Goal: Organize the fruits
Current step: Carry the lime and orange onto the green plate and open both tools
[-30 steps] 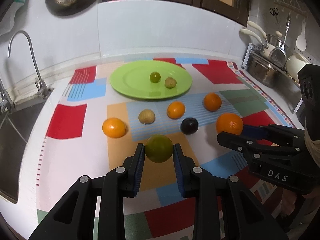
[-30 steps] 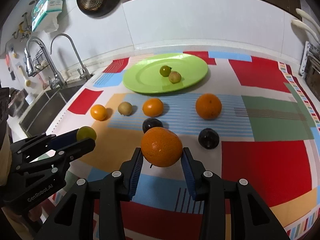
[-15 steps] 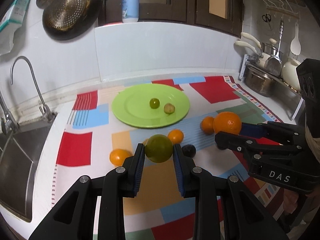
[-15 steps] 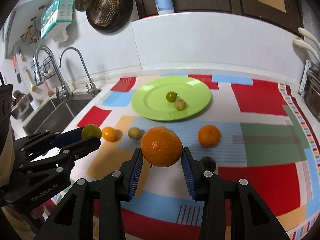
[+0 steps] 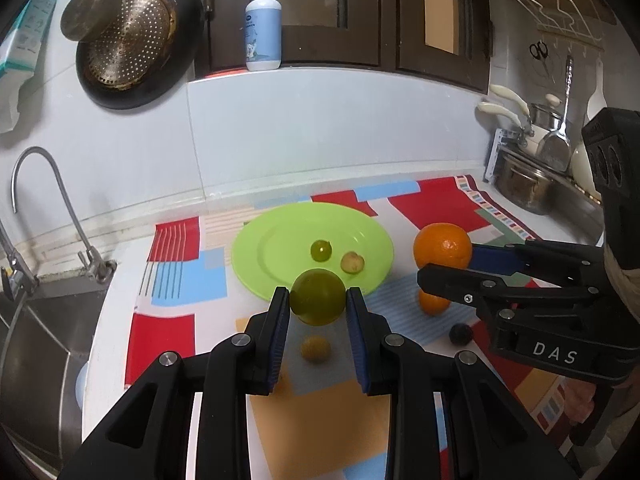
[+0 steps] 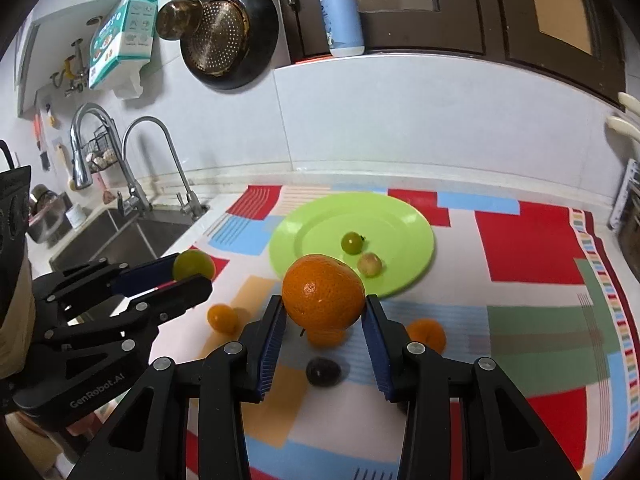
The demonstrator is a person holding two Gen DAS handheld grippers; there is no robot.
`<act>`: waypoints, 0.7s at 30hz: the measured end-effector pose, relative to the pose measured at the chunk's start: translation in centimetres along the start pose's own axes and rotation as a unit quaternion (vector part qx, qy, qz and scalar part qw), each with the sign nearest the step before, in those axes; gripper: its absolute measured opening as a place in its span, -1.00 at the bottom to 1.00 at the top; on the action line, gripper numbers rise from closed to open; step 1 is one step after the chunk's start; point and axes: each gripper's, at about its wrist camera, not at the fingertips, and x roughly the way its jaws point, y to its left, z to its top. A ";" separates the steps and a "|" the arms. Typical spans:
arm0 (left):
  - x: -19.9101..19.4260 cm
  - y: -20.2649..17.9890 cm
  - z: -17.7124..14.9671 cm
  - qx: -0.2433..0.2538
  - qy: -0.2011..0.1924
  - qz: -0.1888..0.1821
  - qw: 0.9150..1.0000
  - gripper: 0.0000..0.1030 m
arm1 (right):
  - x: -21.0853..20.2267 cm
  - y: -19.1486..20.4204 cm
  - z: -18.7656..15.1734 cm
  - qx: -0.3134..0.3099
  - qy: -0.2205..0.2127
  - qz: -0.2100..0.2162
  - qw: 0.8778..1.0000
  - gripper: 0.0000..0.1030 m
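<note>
A patchwork mat (image 5: 168, 332) of red, blue, orange and green blocks covers the counter across the lower half of both views. On it, at mid-frame, sits the green plate (image 5: 276, 236), bearing a small green fruit (image 5: 321, 250) and a paler yellowish fruit (image 5: 352, 262) just beside it.

The right gripper (image 6: 325, 314) is clenched on a large orange (image 6: 323, 292), held above the mat at centre frame in the right wrist view. In the left wrist view the same gripper enters from the right edge, with the orange at its tip, right of the plate.

The left gripper (image 5: 318, 298) grasps a green lime (image 5: 317, 297) at centre frame, in front of the plate's near rim. The right wrist view shows it from the side, at the left of frame.

Loose on the mat, only the right wrist view shows a small orange (image 6: 222, 318) at lower left of centre and another orange (image 6: 427, 335) right of the fingers. The left wrist view alone shows a small yellow fruit (image 5: 316, 348) between its fingers. A dark plum (image 6: 322, 371) appears in both.

The right wrist view shows two faucets (image 6: 160, 168) and the sink (image 6: 120, 236) at left; the left wrist view shows pots (image 5: 524, 192) at right. A soap bottle (image 5: 263, 32) stands at top centre in both.
</note>
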 end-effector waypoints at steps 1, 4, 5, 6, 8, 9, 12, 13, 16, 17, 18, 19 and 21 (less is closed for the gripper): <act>0.2 0.0 0.2 0.001 0.000 0.000 1.000 -0.44 | 0.2 -0.1 0.4 0.000 0.000 0.001 1.000 -0.22; 1.0 0.2 1.2 0.005 -0.002 0.000 1.000 -0.44 | 1.0 -0.4 1.6 -0.004 -0.003 0.002 1.000 -0.22; 1.3 0.3 1.6 0.007 -0.003 0.001 1.000 -0.44 | 1.2 -0.6 2.0 -0.005 -0.003 0.003 1.000 -0.22; 1.6 0.4 1.9 0.008 -0.002 0.002 1.000 -0.44 | 1.5 -0.7 2.3 -0.006 -0.004 0.004 1.000 -0.22; 2.3 0.6 2.8 0.008 -0.003 0.000 1.000 -0.44 | 2.0 -1.0 3.0 -0.008 -0.005 0.006 1.000 -0.22; 2.6 0.7 3.1 0.008 -0.003 0.000 1.000 -0.44 | 2.3 -1.2 3.3 -0.010 -0.005 0.006 1.000 -0.22; 3.4 1.0 4.1 0.011 -0.004 0.003 1.000 -0.44 | 3.5 -1.9 4.4 -0.008 0.001 0.002 1.000 -0.22; 3.8 1.1 4.5 0.014 -0.004 0.005 1.000 -0.44 | 3.8 -2.1 4.7 -0.005 0.003 0.003 1.000 -0.22; 4.8 1.3 5.4 0.018 0.003 0.003 1.000 -0.44 | 4.6 -2.6 5.7 -0.005 0.007 0.001 1.000 -0.22; 5.2 1.5 5.7 0.017 0.006 0.003 1.000 -0.44 | 5.0 -2.7 6.0 -0.007 0.008 0.000 1.000 -0.22; 5.6 1.6 6.0 0.017 0.008 0.001 1.000 -0.44 | 5.2 -2.9 6.3 -0.008 0.010 -0.001 1.000 -0.22; 6.0 1.7 6.3 0.016 0.011 -0.001 1.000 -0.44 | 5.6 -3.0 6.7 -0.008 0.012 -0.001 1.000 -0.22; 7.0 1.9 7.0 0.016 0.015 -0.001 1.000 -0.44 | 6.5 -3.4 7.4 -0.006 0.019 0.000 1.000 -0.22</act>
